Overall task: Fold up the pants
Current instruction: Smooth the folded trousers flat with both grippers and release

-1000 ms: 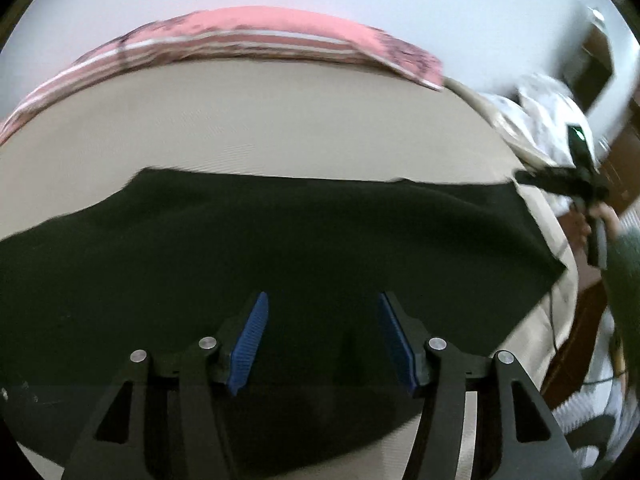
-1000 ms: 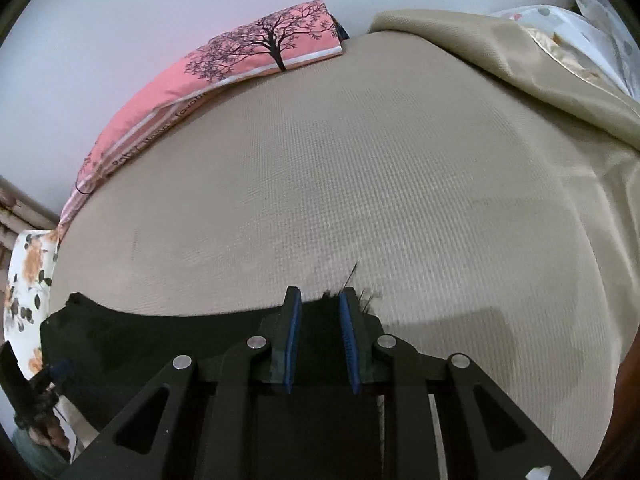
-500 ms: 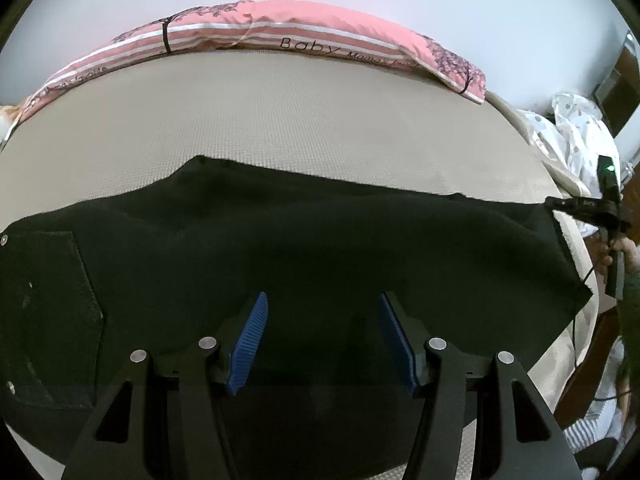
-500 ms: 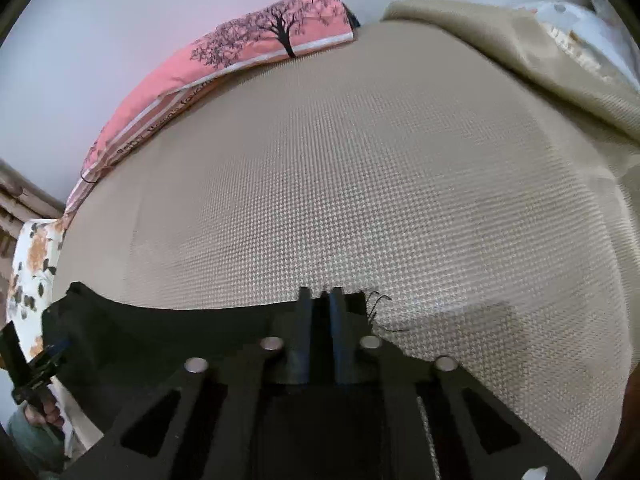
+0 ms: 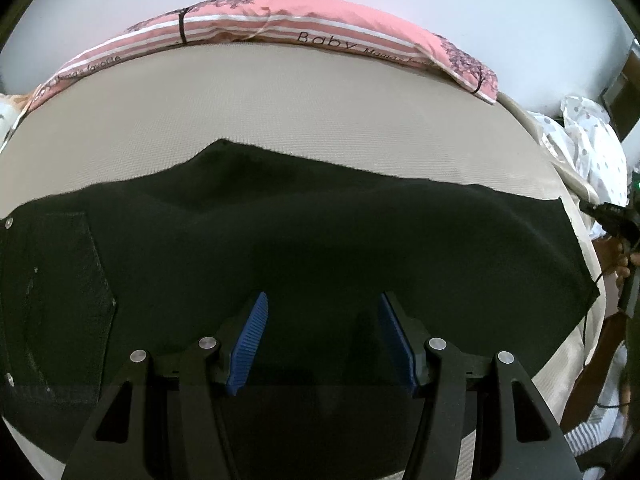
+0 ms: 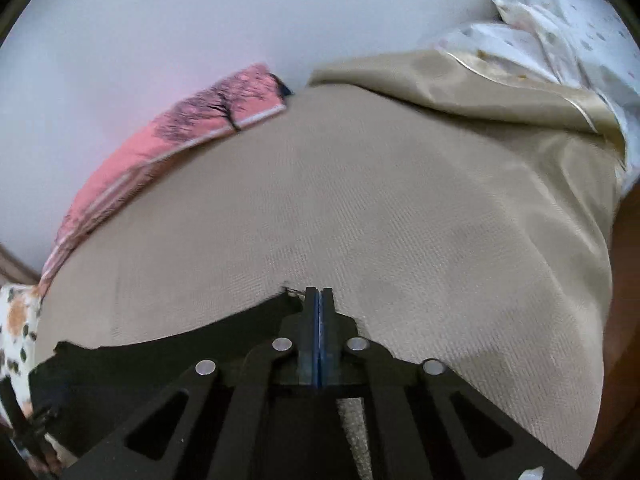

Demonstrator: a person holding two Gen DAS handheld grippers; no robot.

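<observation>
Black pants lie spread sideways across the beige bed, back pocket at the left, leg hem at the right. My left gripper is open, its blue pads just above the middle of the pants, holding nothing. In the right wrist view my right gripper is shut on the hem corner of the pants, which trail off to the left over the bed. The right gripper also shows at the right edge of the left wrist view.
A pink tree-print pillow lies along the bed's far edge by the white wall; it also shows in the right wrist view. A beige blanket and white dotted bedding are bunched at the right. Floral fabric is at the left.
My right gripper's jaws have closed fully on the pants hem. The left gripper has stayed open and shifted over the pants, bringing the back pocket into view.
</observation>
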